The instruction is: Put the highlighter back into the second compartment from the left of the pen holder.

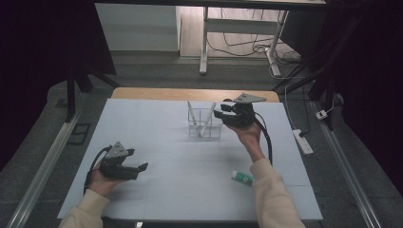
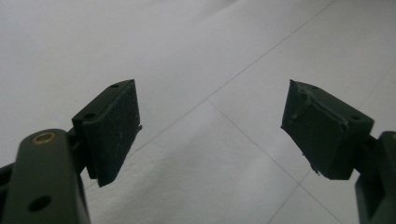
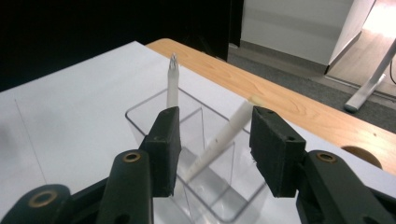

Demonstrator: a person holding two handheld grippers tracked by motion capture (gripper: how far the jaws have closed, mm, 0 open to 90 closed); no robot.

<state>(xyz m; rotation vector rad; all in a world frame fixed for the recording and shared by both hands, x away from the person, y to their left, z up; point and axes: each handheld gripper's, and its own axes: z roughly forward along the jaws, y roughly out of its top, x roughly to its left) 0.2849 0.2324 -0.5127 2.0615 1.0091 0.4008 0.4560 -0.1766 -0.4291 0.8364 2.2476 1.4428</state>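
Both grippers' jaws gape empty: right gripper [image 3: 212,149] over the clear holder [image 3: 154,114] of pens [image 3: 219,137], left gripper [image 1: 140,168] above the table [image 1: 157,142].

floor: grey carpet [image 1: 157,73] | beyond: white desk legs [image 1: 204,42], cables [image 1: 247,47] | sides: dark curtains [image 1: 43,42]

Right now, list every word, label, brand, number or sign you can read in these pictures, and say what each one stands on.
No text can be read.
White tube with green band on the table: any print is too small and blurred to read.
Two white pens in the clear holder: no markings legible.
Right gripper and left gripper: no lettering on either.
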